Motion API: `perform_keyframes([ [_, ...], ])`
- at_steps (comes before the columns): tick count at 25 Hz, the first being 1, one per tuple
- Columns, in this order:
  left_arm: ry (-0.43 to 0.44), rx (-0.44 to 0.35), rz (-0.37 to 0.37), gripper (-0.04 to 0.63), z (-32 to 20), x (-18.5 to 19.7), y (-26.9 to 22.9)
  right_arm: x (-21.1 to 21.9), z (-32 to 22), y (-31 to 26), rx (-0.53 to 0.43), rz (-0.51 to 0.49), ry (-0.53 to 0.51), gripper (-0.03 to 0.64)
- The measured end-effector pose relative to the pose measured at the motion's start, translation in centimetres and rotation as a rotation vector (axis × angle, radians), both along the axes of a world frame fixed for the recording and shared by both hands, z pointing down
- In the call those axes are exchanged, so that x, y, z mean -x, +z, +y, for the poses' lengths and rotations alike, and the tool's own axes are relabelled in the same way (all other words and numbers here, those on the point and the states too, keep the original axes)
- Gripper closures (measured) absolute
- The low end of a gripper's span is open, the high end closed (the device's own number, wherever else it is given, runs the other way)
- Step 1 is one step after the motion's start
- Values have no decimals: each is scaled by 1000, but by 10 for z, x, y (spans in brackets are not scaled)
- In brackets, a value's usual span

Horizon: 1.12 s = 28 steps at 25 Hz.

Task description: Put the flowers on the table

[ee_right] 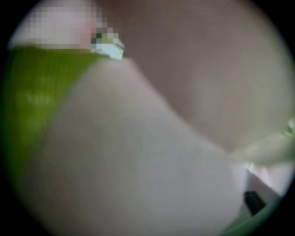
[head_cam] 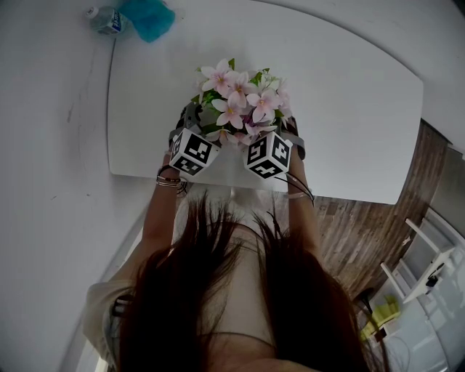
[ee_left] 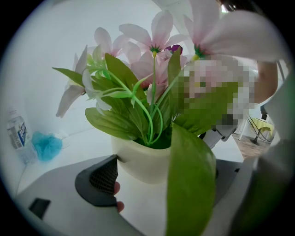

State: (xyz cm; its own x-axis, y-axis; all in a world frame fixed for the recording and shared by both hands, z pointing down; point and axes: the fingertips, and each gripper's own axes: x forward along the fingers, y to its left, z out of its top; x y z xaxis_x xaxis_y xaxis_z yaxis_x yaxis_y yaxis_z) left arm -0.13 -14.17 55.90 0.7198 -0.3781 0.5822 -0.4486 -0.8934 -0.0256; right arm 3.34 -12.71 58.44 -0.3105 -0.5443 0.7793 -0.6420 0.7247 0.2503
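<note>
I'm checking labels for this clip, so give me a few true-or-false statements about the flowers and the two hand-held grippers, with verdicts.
1. The flowers are pink. True.
2. They stand in a dark red pot. False: the pot is pale cream.
3. The pot sits between the jaws of the left hand-held gripper, with one pad against its side. True.
4. The right gripper view shows the right hand-held gripper with its jaws wide apart. False: close, blurred shapes fill that view, so the jaws cannot be made out.
5. A blue puff lies beside a bottle. True.
</note>
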Motion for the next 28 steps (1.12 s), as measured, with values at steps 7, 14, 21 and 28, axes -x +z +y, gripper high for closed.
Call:
perform_keyframes([
  [7,-4,15,-1,167,-1,-1,5,-1,-1,4,11,2,-4,244],
  [14,-3,31,-1,167,-3,0,11,0,-2,10,24,5,-5,244],
  [21,-7,44,-2,167,-4,1,16,1,-3,15,35,7,-10,244],
  [28,-12,51,7,167,-3,3,19,3,-2,17,41,10,-15,244],
])
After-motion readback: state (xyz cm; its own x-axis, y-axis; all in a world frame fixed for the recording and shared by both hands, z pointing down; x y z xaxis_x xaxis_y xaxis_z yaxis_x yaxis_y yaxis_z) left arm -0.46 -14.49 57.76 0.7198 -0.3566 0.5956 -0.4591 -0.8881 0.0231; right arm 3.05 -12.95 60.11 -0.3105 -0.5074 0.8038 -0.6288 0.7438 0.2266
